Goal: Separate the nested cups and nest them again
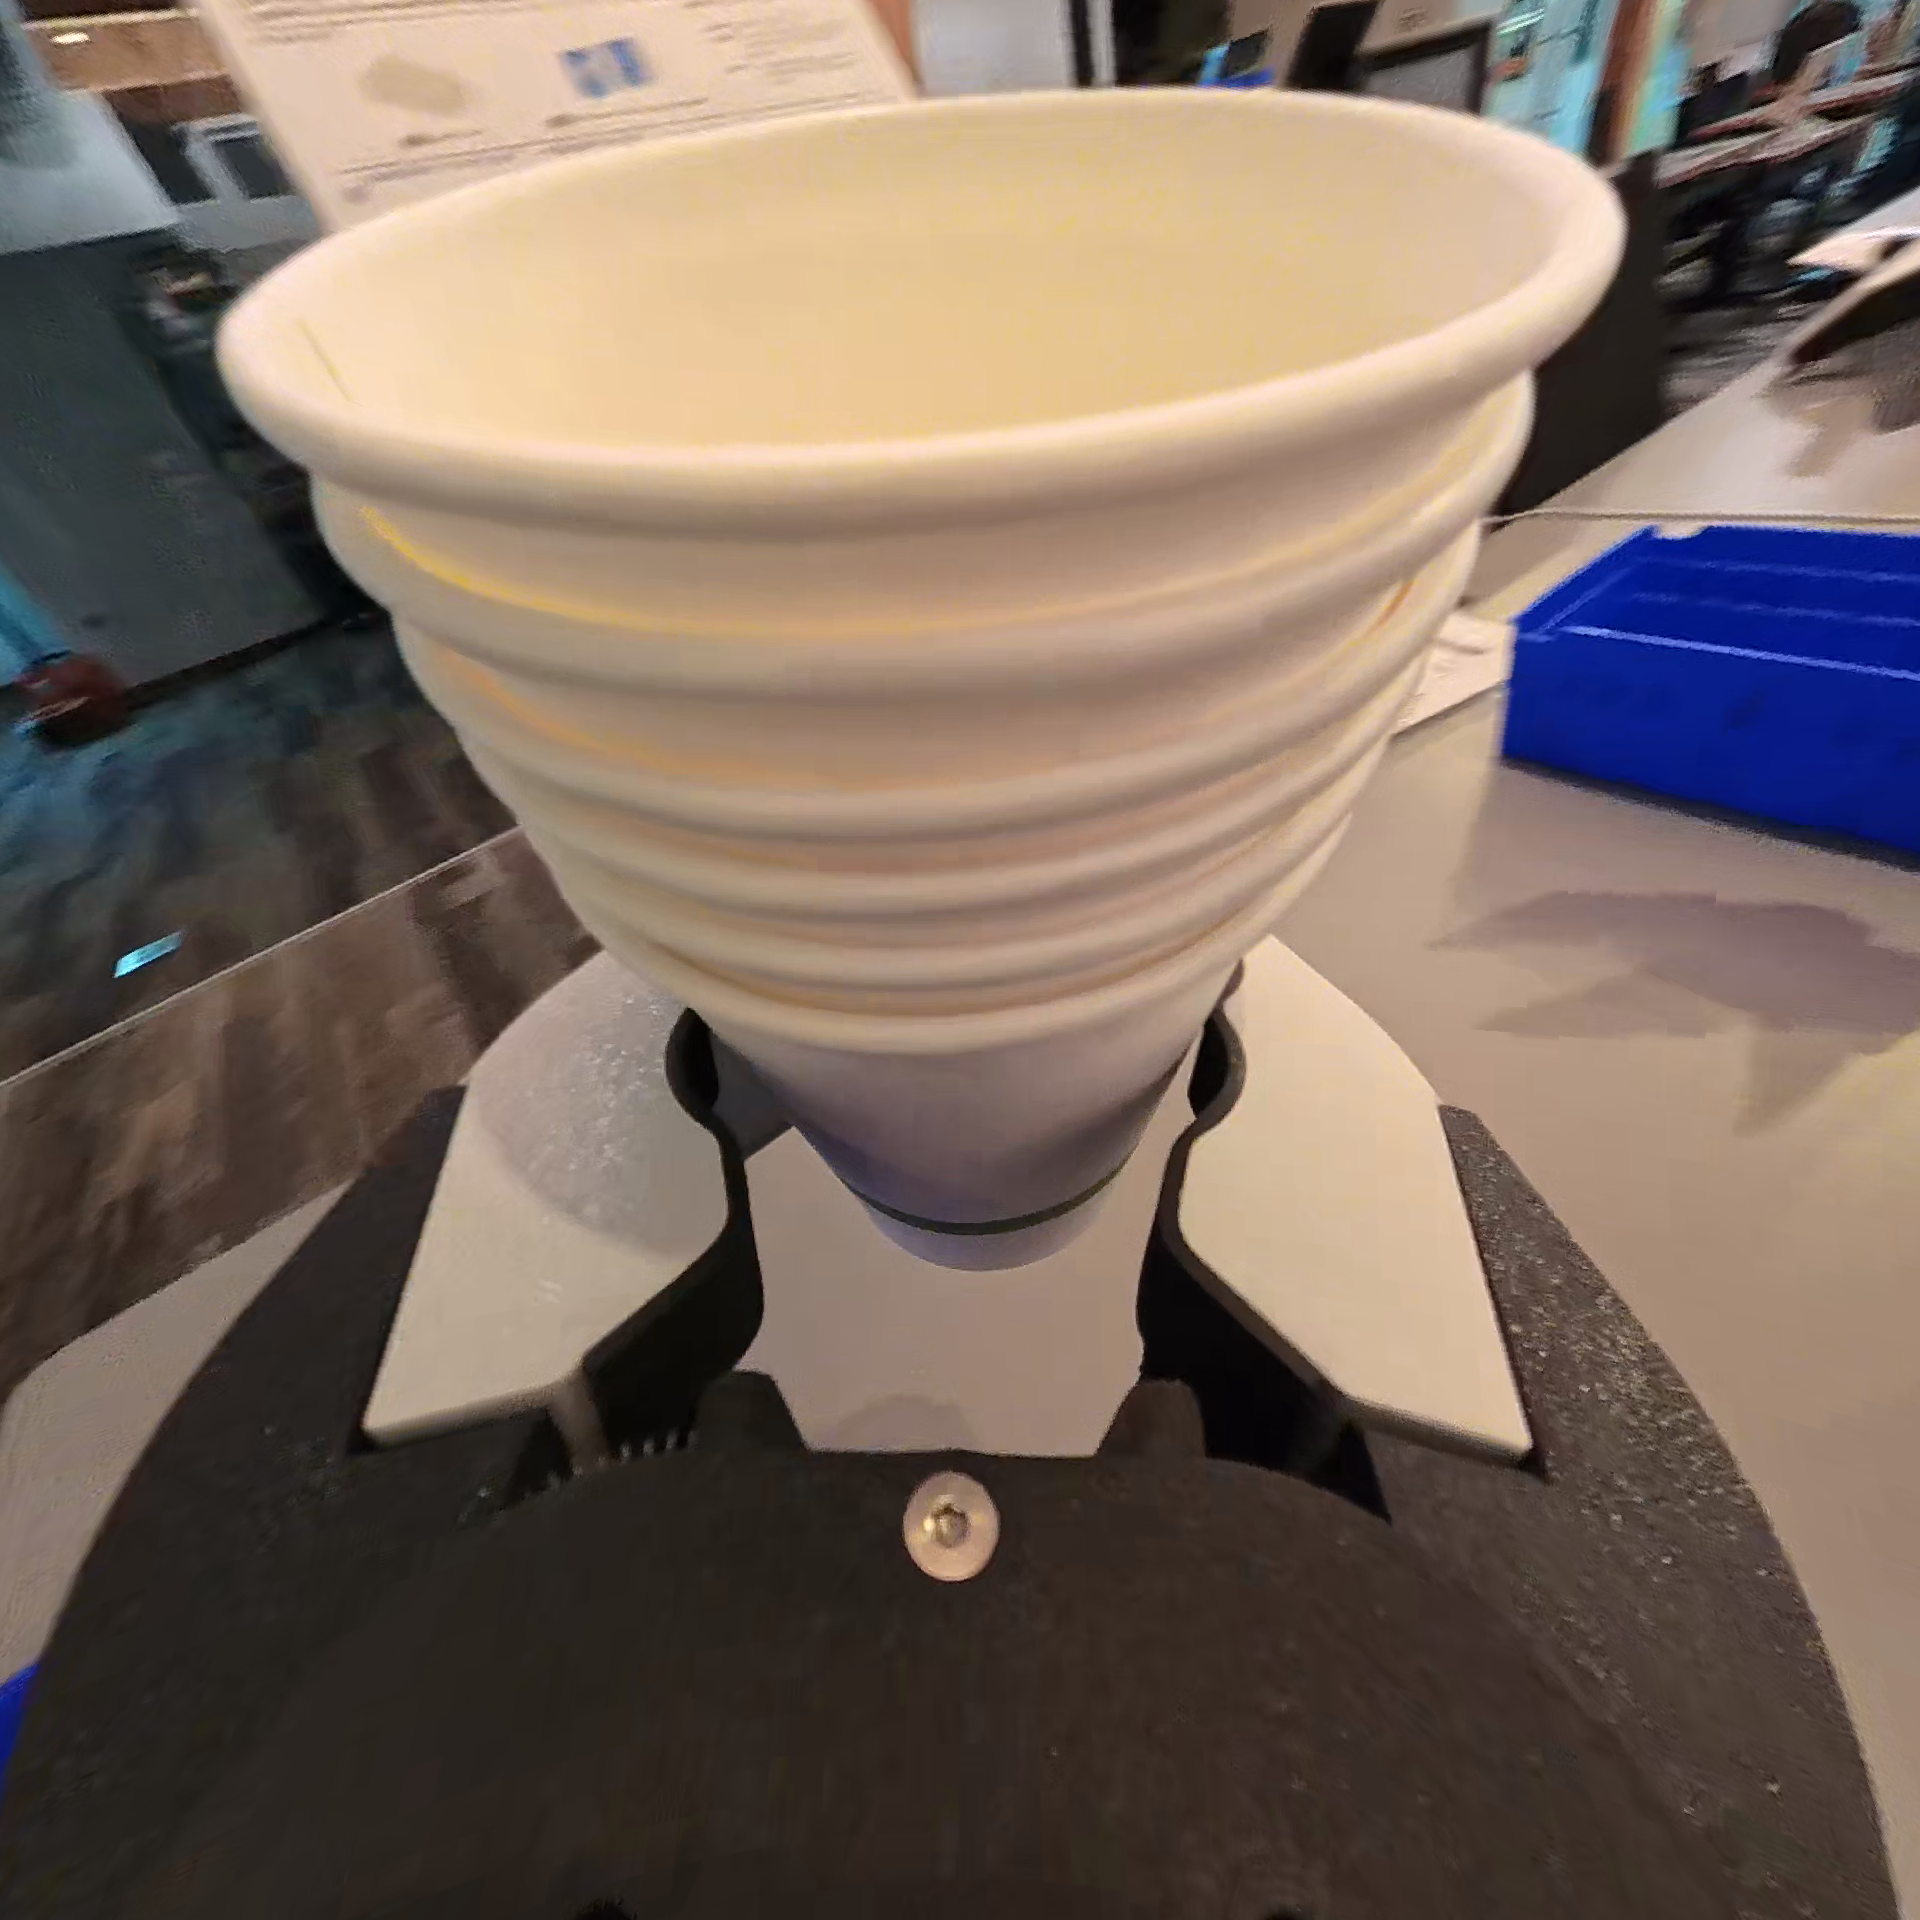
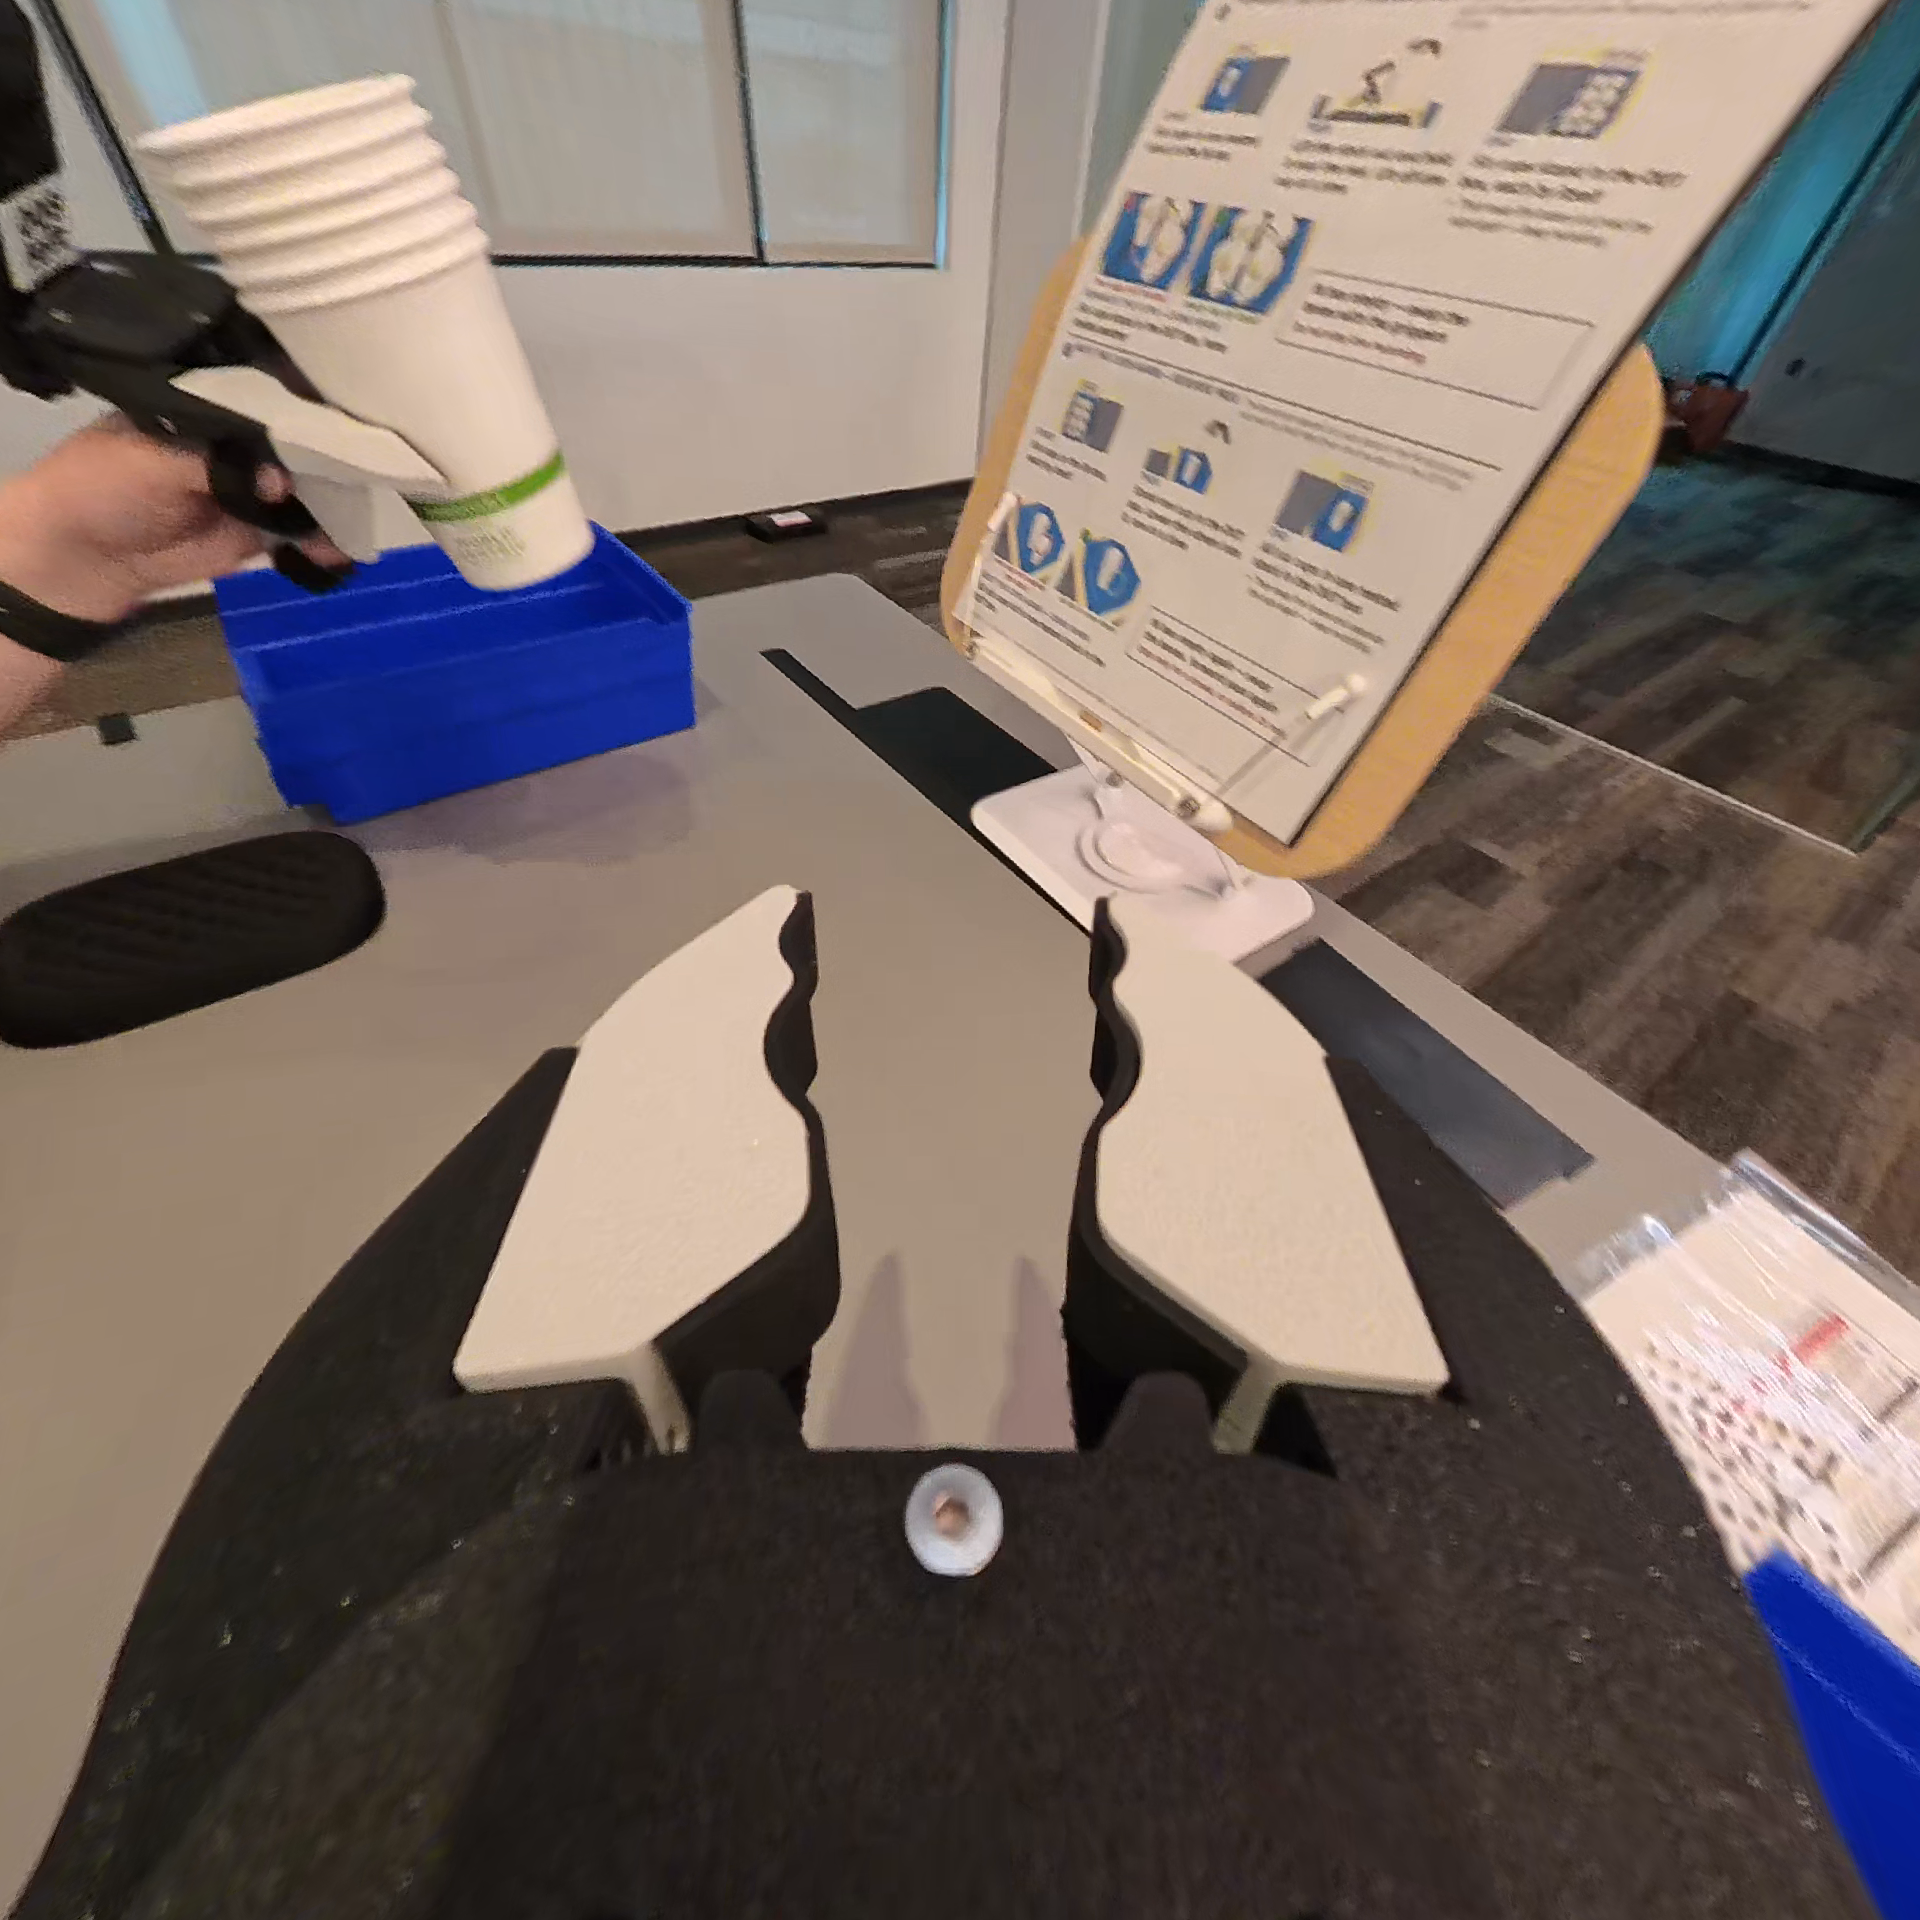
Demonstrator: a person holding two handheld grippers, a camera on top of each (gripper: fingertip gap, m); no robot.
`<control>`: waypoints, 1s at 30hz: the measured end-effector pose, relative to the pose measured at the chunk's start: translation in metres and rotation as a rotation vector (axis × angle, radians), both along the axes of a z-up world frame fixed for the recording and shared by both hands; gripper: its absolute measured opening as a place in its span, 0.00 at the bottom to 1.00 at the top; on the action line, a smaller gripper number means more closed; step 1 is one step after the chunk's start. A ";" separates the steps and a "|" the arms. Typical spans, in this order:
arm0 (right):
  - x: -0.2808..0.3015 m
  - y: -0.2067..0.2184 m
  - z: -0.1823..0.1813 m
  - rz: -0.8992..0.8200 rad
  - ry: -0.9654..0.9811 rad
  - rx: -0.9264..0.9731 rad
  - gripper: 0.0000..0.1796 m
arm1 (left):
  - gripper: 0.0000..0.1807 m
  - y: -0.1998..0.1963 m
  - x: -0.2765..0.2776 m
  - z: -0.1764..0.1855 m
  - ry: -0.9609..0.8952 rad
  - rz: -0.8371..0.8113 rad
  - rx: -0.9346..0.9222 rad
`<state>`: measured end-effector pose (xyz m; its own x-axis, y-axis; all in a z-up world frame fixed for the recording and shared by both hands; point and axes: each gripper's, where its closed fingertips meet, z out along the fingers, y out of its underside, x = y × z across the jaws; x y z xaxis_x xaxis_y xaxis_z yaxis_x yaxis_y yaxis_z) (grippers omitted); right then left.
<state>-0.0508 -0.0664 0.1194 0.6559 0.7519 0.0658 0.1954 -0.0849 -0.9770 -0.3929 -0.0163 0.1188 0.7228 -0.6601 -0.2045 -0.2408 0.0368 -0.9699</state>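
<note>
A stack of paper cups is held up in the air, and the other gripper waits with nothing in it.

At the upper left of the right wrist view, a person's hand (image 2: 94, 530) holds the left gripper (image 2: 416, 462), which is squeezed onto the stack of white paper cups (image 2: 353, 281). The stack tips over a blue tray (image 2: 468, 686) at the left of the grey table (image 2: 644, 935). In the left wrist view the same stack fills the middle, with the fingers pressed on the bottom cup. Low in the middle, the right gripper (image 2: 951, 940) has its fingers spread apart and is holding nothing. A paper with pictures on a stand (image 2: 1340, 343) is at the upper right. I think the pulling apart has not started yet. Next, the right gripper likely has to come over and pinch the top cup's rim.
</note>
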 end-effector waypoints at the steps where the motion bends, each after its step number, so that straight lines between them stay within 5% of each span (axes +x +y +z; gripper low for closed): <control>1: -0.007 0.002 0.003 0.018 0.000 -0.003 0.28 | 0.50 -0.002 0.017 0.001 -0.003 -0.039 0.001; 8: -0.033 0.022 0.020 0.073 -0.002 0.000 0.27 | 0.50 -0.009 0.118 -0.001 -0.010 -0.268 0.003; 13: -0.039 0.028 -0.004 0.125 0.059 -0.013 0.23 | 0.50 -0.011 0.160 -0.003 -0.039 -0.384 -0.005; 19: -0.023 0.040 -0.035 0.077 -0.023 -0.113 0.24 | 0.50 -0.017 0.174 -0.026 -0.004 -0.465 -0.036; 30: -0.048 0.029 -0.033 0.107 -0.043 -0.104 0.23 | 0.50 -0.002 0.164 -0.051 -0.024 -0.465 -0.131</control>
